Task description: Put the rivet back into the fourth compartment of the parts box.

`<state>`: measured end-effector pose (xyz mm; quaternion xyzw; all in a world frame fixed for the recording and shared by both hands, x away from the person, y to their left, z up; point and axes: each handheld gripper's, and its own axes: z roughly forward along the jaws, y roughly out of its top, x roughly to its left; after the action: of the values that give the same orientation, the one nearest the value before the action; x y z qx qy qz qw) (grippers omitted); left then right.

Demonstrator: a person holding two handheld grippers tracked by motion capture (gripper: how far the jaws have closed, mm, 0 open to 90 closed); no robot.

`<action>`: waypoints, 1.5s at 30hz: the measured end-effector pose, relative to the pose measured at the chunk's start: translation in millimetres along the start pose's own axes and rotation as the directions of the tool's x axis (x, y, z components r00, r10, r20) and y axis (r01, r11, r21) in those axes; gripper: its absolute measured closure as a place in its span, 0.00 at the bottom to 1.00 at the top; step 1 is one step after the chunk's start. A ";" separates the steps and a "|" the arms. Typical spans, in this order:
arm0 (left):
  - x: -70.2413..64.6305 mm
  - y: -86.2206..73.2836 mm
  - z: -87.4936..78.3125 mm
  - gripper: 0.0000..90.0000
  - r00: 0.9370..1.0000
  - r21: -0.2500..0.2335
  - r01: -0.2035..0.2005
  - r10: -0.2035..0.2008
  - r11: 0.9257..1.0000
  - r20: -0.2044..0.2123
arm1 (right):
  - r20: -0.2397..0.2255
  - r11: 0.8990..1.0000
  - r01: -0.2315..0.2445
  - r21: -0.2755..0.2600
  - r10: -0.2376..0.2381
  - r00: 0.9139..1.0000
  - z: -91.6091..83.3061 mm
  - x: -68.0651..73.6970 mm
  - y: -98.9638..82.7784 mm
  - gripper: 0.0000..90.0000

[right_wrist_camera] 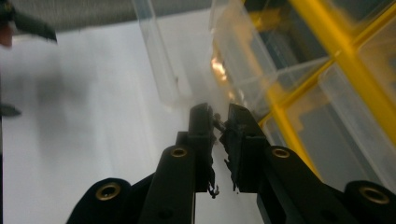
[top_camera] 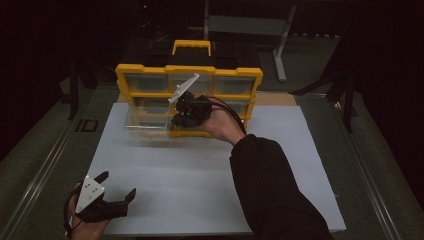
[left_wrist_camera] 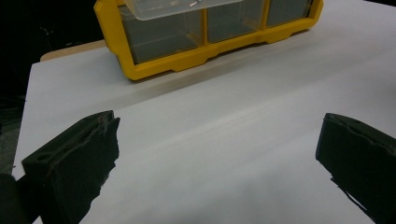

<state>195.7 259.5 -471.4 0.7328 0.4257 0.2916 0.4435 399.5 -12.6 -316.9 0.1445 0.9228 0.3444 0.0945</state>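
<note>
Right gripper view, blurred drawer, tiny gripped piece unclear

White board covers table, wooden edge peeking out at far right. Yellow drawer organizer stands upright at board's far edge. 1 clear drawer pulled out, low over white surface.
</note>
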 end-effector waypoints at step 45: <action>0.4 0.1 -0.3 0.00 1.000 -0.002 0.001 -0.001 1.000 -0.005 | 0.041 0.996 -0.031 -0.084 0.035 0.999 10.3 11.1 -17.2 0.14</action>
<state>195.7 260.0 -471.2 0.7314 0.4271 0.2937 0.4432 388.3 -15.1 -336.8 0.1628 0.9029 0.3810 0.1142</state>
